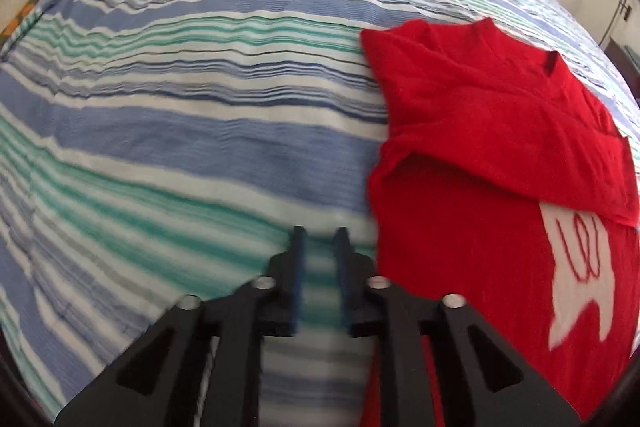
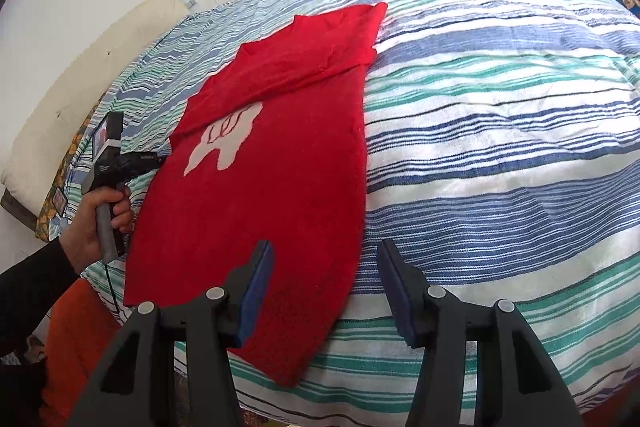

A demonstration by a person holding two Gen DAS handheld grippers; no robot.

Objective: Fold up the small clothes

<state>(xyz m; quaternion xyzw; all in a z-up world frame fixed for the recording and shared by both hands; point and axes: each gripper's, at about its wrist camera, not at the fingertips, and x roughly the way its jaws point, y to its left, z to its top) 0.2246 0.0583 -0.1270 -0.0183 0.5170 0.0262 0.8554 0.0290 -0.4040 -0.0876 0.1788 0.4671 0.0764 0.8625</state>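
red sweater (image 2: 280,163) | white motif on front | flat on striped bedspread (image 2: 500,147) | sleeve folded across chest

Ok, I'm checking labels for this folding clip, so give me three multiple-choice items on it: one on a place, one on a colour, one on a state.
1. Where does the red sweater lie?
A. on the striped bedspread
B. on a wooden floor
C. in a basket

2. What colour is the shape on the sweater's front?
A. black
B. white
C. yellow

3. What is between the right gripper fingers?
A. a clamped sleeve
B. a sock
C. nothing; they stand apart above the hem

Answers: 1 A, stripes surround the sweater in both views. 2 B, the white patch shows red lines. 3 C, the pads touch no cloth.
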